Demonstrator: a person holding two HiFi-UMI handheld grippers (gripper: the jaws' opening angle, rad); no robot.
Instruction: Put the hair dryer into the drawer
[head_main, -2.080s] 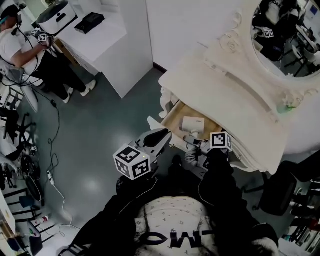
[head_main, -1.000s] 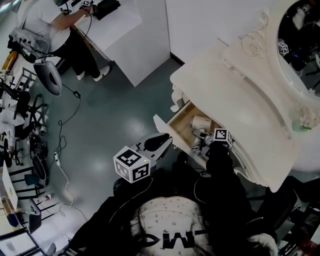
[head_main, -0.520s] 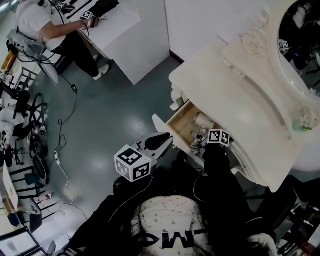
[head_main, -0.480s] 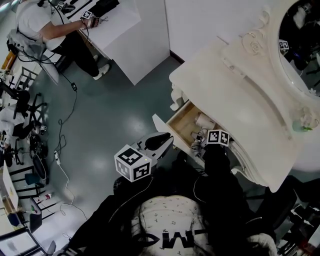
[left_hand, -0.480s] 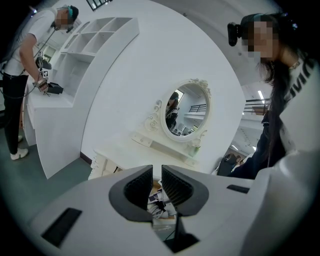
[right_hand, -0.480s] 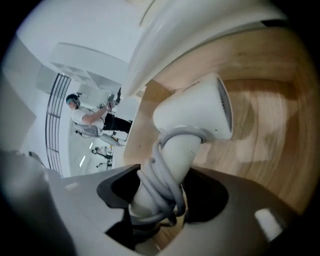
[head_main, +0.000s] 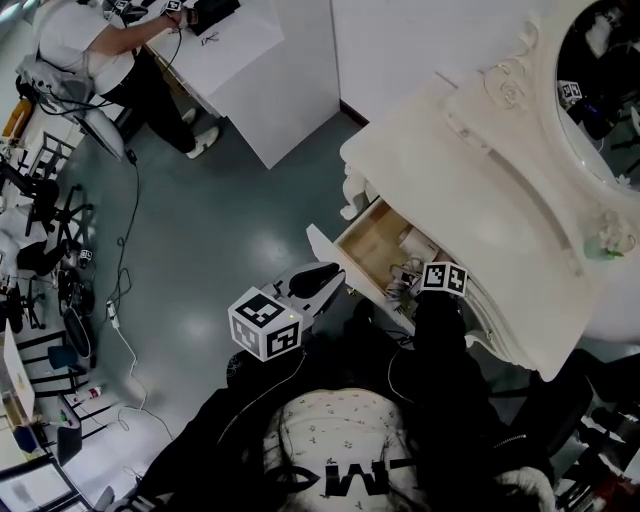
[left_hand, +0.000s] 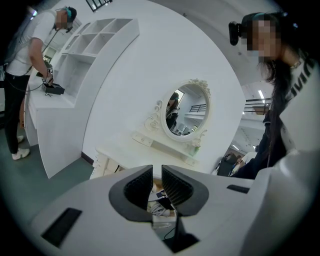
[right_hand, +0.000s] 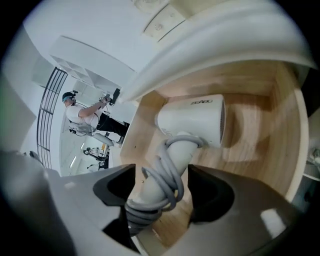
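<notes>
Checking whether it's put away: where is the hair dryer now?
In the right gripper view the hair dryer lies inside the open drawer, its handle between the right gripper's fingers, which have just been opening.

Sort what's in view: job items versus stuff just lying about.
Job:
- hair dryer
- open drawer
- right tool, jaws just opening, dryer handle loose between them

Just there:
- left tool, empty
- oval mirror
- dressing-table top
- person at white desk
</notes>
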